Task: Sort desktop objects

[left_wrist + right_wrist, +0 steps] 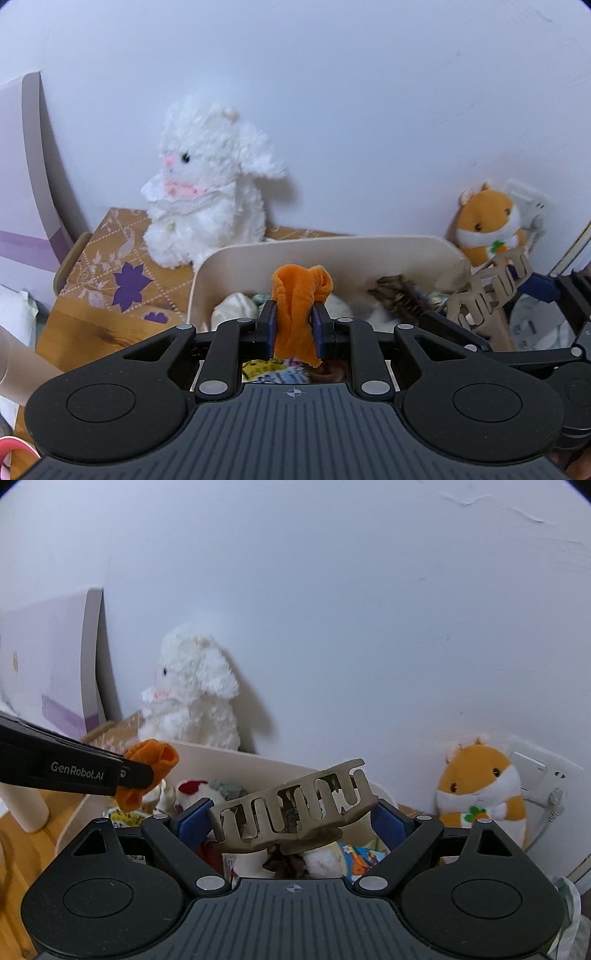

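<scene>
My left gripper (294,326) is shut on an orange fabric piece (299,306) and holds it over the cream storage bin (332,251); the piece also shows in the right wrist view (151,768), held by the left gripper's fingers (136,773). My right gripper (291,823) is shut on a tan hair claw clip (295,805), held above the bin (236,764); the clip also shows at the right of the left wrist view (484,291). The bin holds several small soft items and a brown hair clip (399,295).
A white plush bunny (207,184) sits behind the bin on a patterned cloth (110,266). An orange hamster plush (487,225) leans on the wall by a socket (532,771). A purple-white box (26,177) stands at the left. Wooden desktop (74,332) lies left of the bin.
</scene>
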### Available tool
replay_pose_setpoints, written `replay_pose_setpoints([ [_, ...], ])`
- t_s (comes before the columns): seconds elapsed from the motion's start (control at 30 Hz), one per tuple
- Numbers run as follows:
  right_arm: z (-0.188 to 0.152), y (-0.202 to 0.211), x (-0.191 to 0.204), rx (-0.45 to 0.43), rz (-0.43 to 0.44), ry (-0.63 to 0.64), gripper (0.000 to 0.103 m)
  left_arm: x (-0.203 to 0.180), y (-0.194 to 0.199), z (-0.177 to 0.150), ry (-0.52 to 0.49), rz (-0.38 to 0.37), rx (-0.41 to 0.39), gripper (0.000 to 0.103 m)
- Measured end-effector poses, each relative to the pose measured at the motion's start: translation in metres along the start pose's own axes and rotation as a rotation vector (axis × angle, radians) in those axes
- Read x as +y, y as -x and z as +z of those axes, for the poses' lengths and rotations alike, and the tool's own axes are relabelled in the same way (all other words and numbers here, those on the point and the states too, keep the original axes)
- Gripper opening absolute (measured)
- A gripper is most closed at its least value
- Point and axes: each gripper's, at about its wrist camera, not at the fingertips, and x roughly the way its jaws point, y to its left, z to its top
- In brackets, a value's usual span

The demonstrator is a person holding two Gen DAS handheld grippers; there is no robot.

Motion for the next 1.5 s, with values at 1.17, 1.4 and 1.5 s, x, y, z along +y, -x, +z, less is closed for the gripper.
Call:
replay_pose_setpoints([
  [1.17,-0.009,0.006,0.003,0.034,0.056,0.130,0.103,-0.004,0.001,-0.009,0.024,0.146,0.031,0.074],
  [1.4,-0.006,0.023,-0.007,0.052,0.078,0.080,0.103,-0.006,0.023,-0.010,0.056,0.160,0.015,0.076],
  [1.5,-0.007,0.033,-0.015,0.068,0.080,0.010,0.103,-0.009,0.033,-0.009,0.048,0.144,0.022,0.078],
])
